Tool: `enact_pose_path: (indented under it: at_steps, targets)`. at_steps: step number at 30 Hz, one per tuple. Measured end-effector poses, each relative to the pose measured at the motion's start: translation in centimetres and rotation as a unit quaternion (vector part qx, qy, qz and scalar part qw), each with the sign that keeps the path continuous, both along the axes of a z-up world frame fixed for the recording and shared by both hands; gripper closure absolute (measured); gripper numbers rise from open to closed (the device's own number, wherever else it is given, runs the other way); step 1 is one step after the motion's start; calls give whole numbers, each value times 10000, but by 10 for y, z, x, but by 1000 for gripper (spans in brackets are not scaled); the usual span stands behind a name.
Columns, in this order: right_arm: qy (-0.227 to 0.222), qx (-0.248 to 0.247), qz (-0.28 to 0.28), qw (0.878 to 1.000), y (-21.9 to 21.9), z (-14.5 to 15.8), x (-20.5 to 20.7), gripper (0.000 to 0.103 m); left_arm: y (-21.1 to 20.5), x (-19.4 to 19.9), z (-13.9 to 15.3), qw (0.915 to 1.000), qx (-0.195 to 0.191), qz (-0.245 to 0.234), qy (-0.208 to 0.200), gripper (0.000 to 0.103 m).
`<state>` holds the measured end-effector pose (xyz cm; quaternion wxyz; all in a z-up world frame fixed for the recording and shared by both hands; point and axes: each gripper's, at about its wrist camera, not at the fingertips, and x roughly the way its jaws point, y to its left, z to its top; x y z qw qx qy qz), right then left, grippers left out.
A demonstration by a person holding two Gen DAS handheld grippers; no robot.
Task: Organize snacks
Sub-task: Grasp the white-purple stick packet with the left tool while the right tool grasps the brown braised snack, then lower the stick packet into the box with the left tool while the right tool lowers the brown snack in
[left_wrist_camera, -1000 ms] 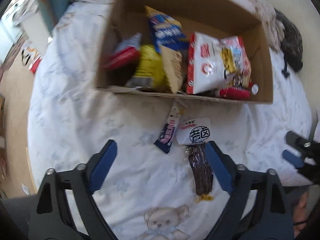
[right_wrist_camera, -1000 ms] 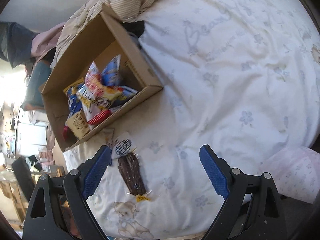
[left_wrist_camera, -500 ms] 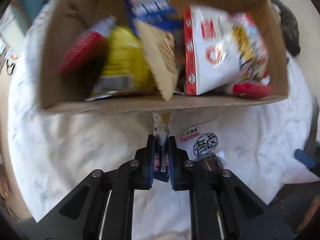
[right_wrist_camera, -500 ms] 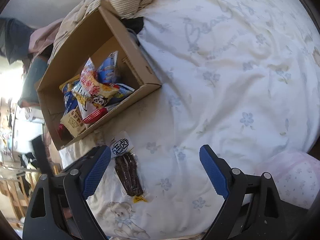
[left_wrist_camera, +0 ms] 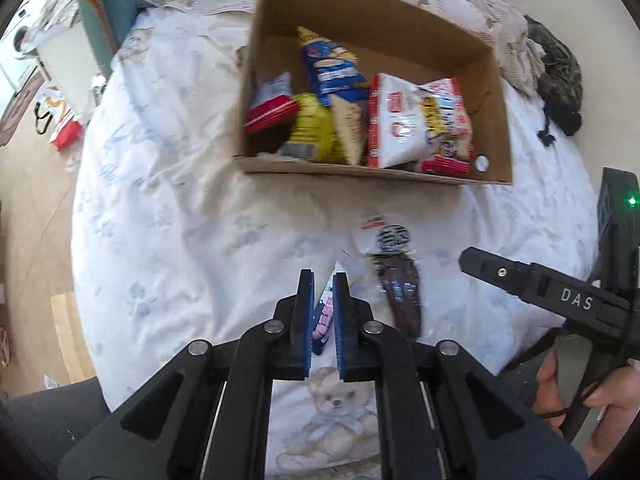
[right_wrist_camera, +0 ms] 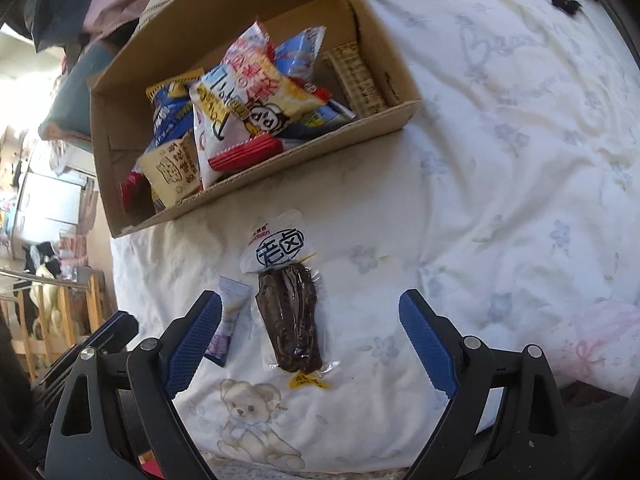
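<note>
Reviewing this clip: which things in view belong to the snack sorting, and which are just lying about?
Job: cardboard box of snack packs; small sachet clamped in left gripper; dark vacuum-packed snack below open right gripper.

Lying about: striped blanket, dark cloth, pink bundle.

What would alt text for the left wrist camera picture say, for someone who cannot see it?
Left tongs, shut on a small snack packet, above a white bedsheet. Beside it lies a dark sausage snack; beyond, a cardboard box holds several snack bags. The right tongs enter from the right.
</note>
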<state>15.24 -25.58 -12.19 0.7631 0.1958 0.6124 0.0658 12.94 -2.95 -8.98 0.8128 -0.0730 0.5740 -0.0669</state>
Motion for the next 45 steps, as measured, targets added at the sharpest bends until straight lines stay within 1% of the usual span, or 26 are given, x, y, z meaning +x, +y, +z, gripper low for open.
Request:
enact_pose_path:
  at_steps: [2,3,4,5,6,7,9,10,11,12,13,15,20,24,26,28,29,31,32,34,36,38,40,41,43,45]
  targets:
    - [16,-26,-58,10000,0,-2,2,11,7,3,-14,9999,46,109,108,95]
    - [29,3,-110,9999,-3,-2,2,11,8,8,-24,9995,24,144,287,93]
    - [42,57,-169,9998,-5,-2,1,11,5,13,-34,9988,6,185,453,79]
    - [43,73,-198,9998,-7,-2,2,11,4,16,-48,9969,-88,230,753,57]
    - [38,69,-216,9997,-8,-2,1,11,3,17,-59,9952,-195,229,929,52]
    - [33,59,-213,9998,-9,-2,1,11,0,18,-67,9944,-224,221,1009,51]
    - [37,44,-199,9998,-12,-2,1,11,-12,19,-82,9942,38,21,1072,51]
    - [45,26,-206,9998,-14,-3,0,11,-21,22,-89,9939,261,-173,1056,51]
    - [56,7,-222,9997,-16,-4,1,11,-28,23,-94,9935,415,-313,1011,54]
    - [77,-8,-252,9997,-19,-5,1,11,-34,25,-97,9930,511,-463,957,66]
    - [101,-8,-291,9995,-23,-6,0,11,-42,26,-98,9916,548,-723,925,90]
    - [151,17,-356,9992,-28,-8,0,11,-49,27,-92,9911,498,-854,896,90]
    - [279,57,-76,9996,-16,-15,-1,11,-40,21,-56,9969,189,-439,621,90]
    - [445,-35,237,9987,9,-26,6,11,-21,12,-23,9988,372,-3,316,90]
    - [465,-273,498,9973,27,-32,8,11,-9,8,-3,9994,153,266,166,90]
    - [520,-616,955,9922,52,-40,8,11,3,2,12,9989,255,391,-106,90]
    - [552,-720,1236,9882,66,-45,8,11,9,1,14,9983,298,477,-180,90]
    - [597,-1083,1674,9781,87,-55,6,11,15,-2,12,9974,229,655,-186,90]
    - [638,-1360,1825,9717,96,-61,5,11,18,-2,9,9973,176,707,-121,90]
    - [669,-1682,1945,9641,104,-67,3,11,26,-3,4,9969,122,782,-19,90]
    - [668,-1695,1925,9642,105,-68,5,11,24,-4,-1,9970,63,776,42,90]
    - [712,-1556,1819,9683,100,-71,8,12,23,-6,-1,9974,97,707,-13,90]
    - [567,-1576,1719,9708,92,-68,10,35,16,-6,2,9979,176,612,-113,90]
    - [529,-1544,1708,9717,89,-67,11,37,14,-7,4,9979,201,594,-149,90]
    - [531,-1410,1702,9738,81,-63,12,48,12,-7,5,9979,226,571,-185,90]
    - [515,-1191,1707,9767,72,-56,9,49,13,-6,3,9980,142,599,-133,90]
